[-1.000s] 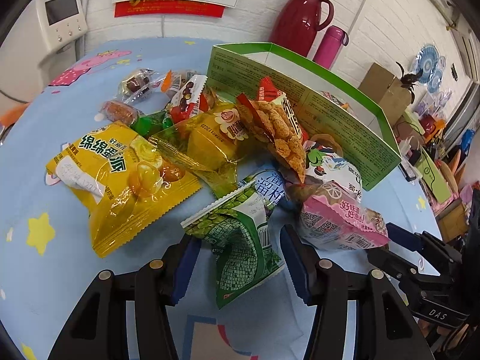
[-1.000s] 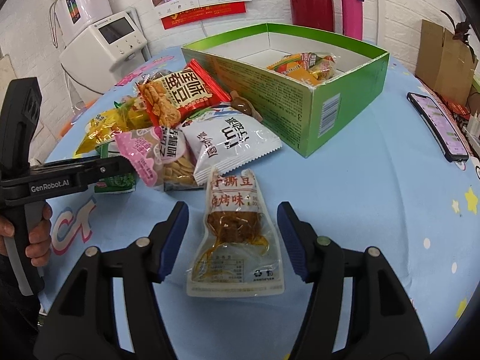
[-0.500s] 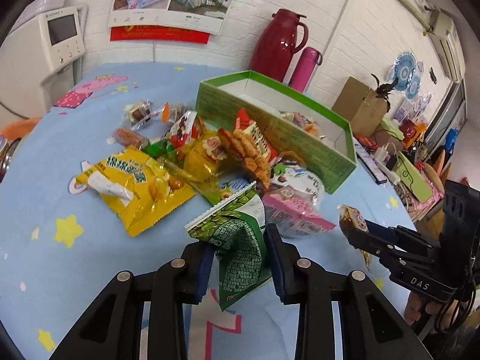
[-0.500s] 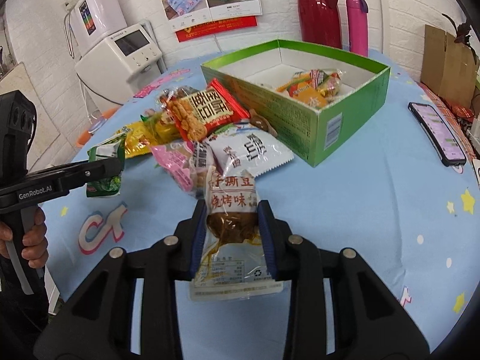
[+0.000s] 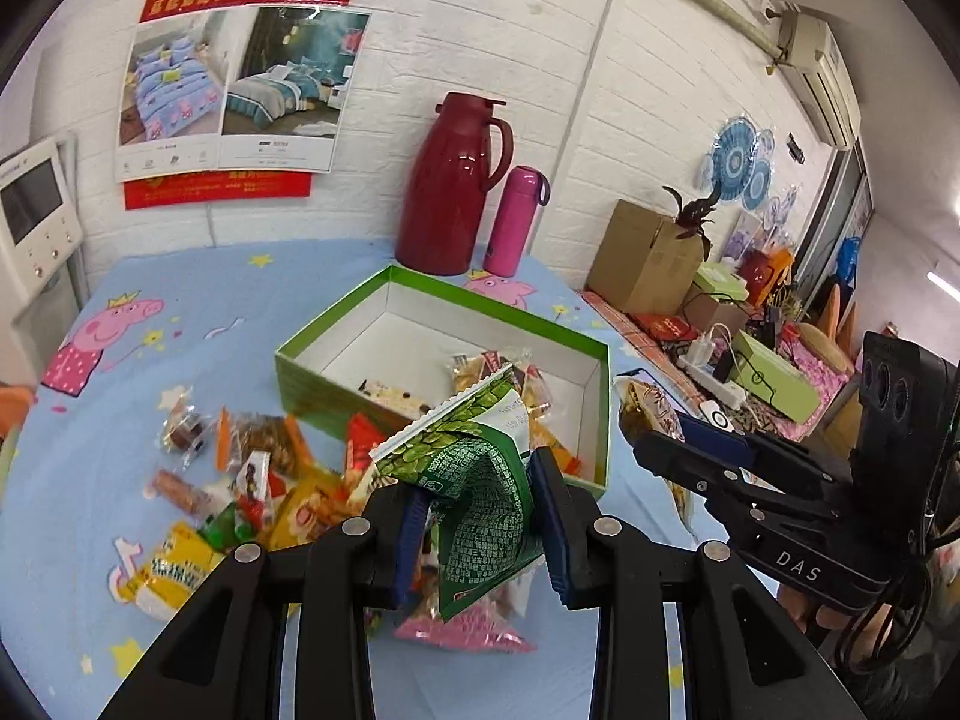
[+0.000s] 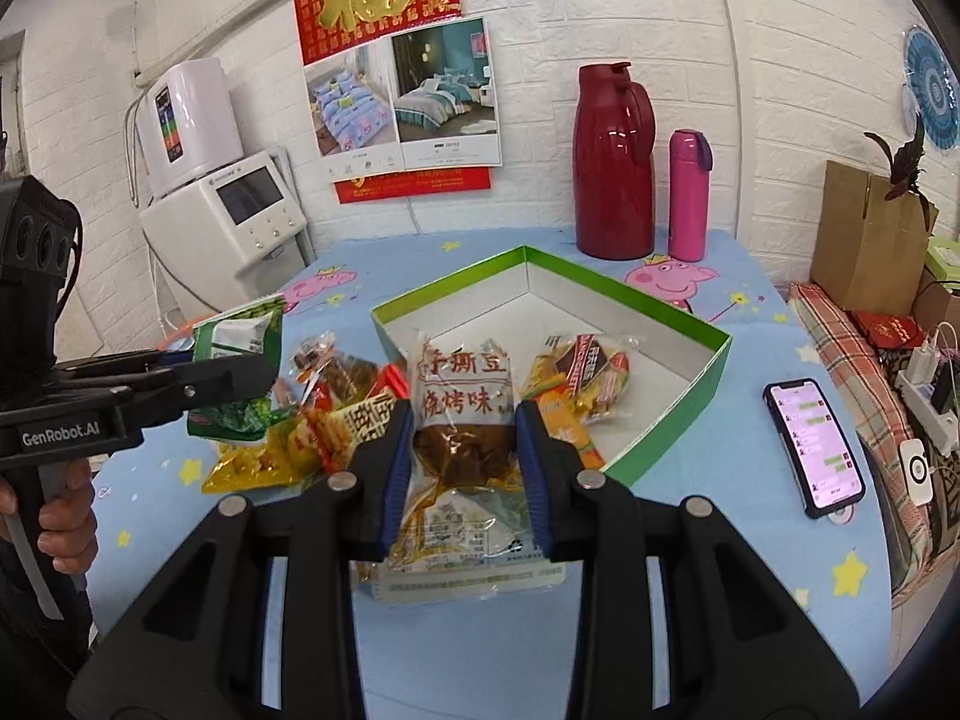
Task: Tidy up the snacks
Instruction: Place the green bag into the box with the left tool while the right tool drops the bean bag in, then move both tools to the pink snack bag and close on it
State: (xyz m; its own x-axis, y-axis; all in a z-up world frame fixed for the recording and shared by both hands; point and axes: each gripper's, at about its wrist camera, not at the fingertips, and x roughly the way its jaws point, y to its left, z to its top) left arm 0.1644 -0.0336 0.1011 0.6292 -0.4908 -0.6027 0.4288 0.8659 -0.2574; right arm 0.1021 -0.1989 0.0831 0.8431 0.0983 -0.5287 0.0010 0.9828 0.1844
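The green snack packet is pinched by the left gripper, the brown snack packet by the right gripper. The green box is seen just beyond both, at frame centre; the right gripper is judged nearer.

A lived-in home room is indicated by a cartoon-print table, a red thermos, a wall calendar and a charging phone.
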